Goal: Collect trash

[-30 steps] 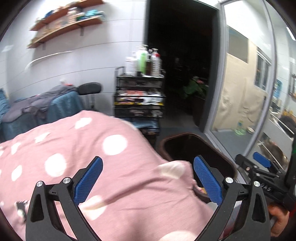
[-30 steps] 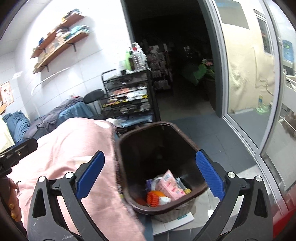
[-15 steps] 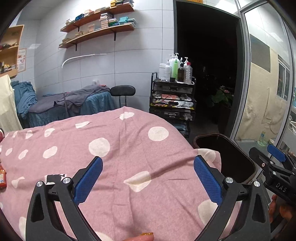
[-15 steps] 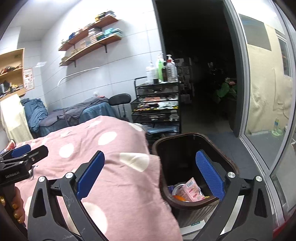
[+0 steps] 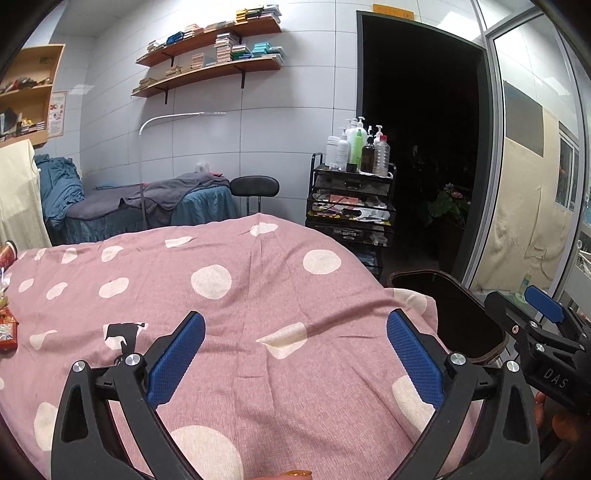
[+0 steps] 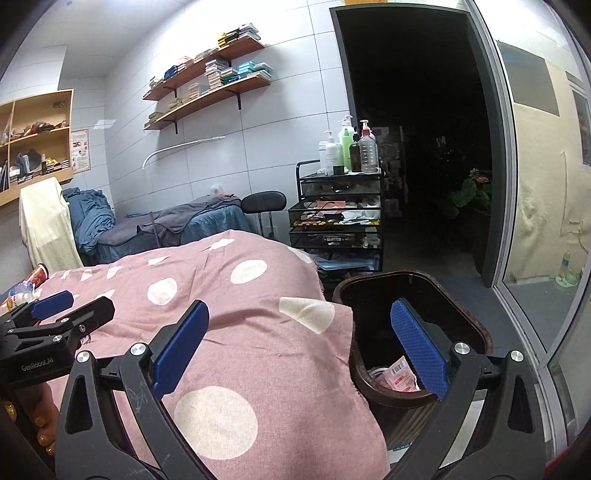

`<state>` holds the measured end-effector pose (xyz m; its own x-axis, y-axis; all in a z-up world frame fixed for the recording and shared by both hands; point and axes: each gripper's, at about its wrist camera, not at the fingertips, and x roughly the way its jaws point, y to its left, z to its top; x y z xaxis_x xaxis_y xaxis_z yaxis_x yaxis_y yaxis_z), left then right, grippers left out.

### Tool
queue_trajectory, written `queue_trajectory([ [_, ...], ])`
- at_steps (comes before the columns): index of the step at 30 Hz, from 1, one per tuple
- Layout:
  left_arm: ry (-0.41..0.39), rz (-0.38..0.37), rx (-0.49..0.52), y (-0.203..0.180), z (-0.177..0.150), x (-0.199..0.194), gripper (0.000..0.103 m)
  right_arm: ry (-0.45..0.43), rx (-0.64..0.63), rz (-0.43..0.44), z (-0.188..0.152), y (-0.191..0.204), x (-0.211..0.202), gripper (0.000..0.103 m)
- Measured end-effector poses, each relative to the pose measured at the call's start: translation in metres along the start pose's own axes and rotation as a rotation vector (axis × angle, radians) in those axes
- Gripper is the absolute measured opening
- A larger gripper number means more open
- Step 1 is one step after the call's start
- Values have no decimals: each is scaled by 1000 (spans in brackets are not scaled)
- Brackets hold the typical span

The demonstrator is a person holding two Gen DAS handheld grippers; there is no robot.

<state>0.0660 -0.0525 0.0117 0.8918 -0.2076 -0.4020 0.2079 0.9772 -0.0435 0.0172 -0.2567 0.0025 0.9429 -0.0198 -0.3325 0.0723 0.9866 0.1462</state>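
With both the left tongs (image 5: 295, 354) and right tongs (image 6: 299, 343) spread and empty, the wise move was swinging toward the wrappers (image 5: 7, 328) at the left edge, away from the bin (image 6: 413, 332) at lower right.

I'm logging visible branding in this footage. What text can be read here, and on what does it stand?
"GenRobot.AI": on the left tool's body, seen from the right wrist.
"DAS": on the right tool's body, seen from the left wrist; it may be cut off.
Wall poster, the barcoded packet in the bin, sign above the door: too small to read.
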Motion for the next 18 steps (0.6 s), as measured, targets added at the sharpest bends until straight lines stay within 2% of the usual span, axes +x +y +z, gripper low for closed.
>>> queue_trajectory([
  [18,-41,22,3,0,0,-10,98,-12,-7,9,-2,1,-6,97],
])
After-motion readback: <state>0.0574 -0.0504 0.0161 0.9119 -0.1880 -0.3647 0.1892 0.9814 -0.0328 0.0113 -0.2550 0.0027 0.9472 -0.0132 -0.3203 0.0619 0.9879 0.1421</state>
